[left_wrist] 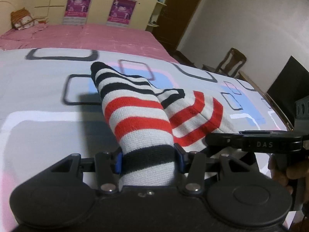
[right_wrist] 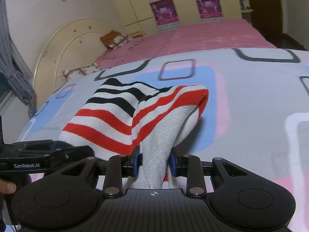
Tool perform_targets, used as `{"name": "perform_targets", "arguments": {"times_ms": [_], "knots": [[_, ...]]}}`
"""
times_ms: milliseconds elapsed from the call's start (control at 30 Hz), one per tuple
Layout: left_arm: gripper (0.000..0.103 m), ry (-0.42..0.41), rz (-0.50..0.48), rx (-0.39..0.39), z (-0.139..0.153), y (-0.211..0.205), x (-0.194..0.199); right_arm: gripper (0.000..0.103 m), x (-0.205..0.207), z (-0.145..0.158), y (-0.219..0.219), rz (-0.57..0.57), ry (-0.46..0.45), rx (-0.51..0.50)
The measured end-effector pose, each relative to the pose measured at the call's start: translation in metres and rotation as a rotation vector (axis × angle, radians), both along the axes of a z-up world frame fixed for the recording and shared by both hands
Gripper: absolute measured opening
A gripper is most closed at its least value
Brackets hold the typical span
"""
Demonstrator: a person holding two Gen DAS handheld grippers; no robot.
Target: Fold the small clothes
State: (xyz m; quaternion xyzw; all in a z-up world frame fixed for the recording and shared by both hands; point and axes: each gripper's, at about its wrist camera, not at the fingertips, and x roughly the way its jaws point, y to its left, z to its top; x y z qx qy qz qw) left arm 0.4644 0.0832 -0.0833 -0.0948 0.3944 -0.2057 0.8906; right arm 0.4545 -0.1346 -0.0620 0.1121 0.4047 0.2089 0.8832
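A small knitted garment point(left_wrist: 139, 116) with red, black and white stripes hangs lifted over the patterned bedsheet point(left_wrist: 38, 100). My left gripper point(left_wrist: 148, 160) is shut on a bunched black-and-white part of it, the blue pads pressing both sides. The right wrist view shows the same striped garment point(right_wrist: 115, 119) draped ahead, and my right gripper point(right_wrist: 154, 164) is shut on a gathered white section. Each gripper shows at the edge of the other's view, close beside it. The garment's far end trails toward the sheet.
The bed has a pink cover point(left_wrist: 96, 36) beyond the sheet and a pillow point(right_wrist: 114, 38) by the cream headboard point(right_wrist: 63, 46). Wardrobes with purple posters point(left_wrist: 119, 9) line the far wall. A wooden chair point(left_wrist: 229, 61) and a dark screen point(left_wrist: 287, 79) stand at the right.
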Motion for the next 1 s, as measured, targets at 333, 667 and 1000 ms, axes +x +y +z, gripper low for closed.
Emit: {"name": "perform_targets", "arguments": {"times_ms": [333,667,1000], "knots": [[0.049,0.010,0.015,-0.016,-0.011,0.057,-0.002,0.030,-0.001,-0.015,0.071,0.028,0.016,-0.002],[0.067,0.083,0.021,-0.018,-0.040,0.072,0.008,0.031,0.004,-0.047,0.072,-0.003,0.093,-0.019],[0.056,-0.038,0.067,0.052,-0.004,0.095,0.006,0.041,0.009,-0.014,0.043,-0.106,0.012,0.000]]}}
